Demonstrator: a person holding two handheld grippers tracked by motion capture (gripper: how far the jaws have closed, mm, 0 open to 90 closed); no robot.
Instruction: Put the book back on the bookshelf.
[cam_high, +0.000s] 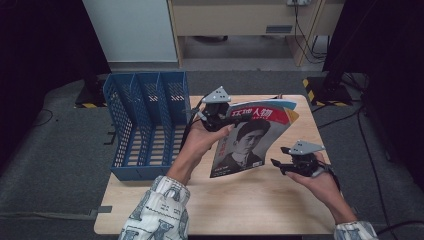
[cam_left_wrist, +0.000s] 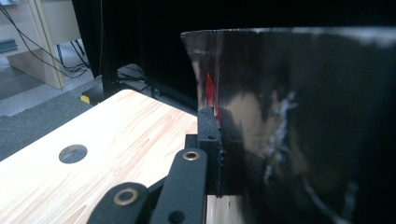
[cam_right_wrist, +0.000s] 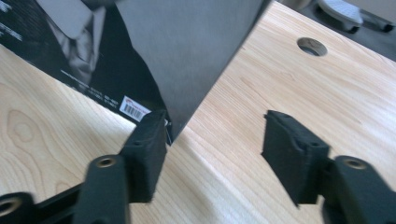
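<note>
Left gripper (cam_high: 218, 119) clamped on magazine (cam_high: 247, 142), right gripper (cam_high: 284, 164) spread apart, seemingly just clear of it.

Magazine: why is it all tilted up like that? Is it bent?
The magazine isn't lying flat. The left gripper pinches its top edge, lifting it off the table, so it hangs tilted and its cover curves slightly. The right gripper sits open beside its lower corner. No visible damage.

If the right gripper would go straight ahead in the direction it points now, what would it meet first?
Probably the magazine: its lower corner hangs just ahead of the open right gripper, beside one pad. Depth is unclear, so the jaws might pass below it.
</note>
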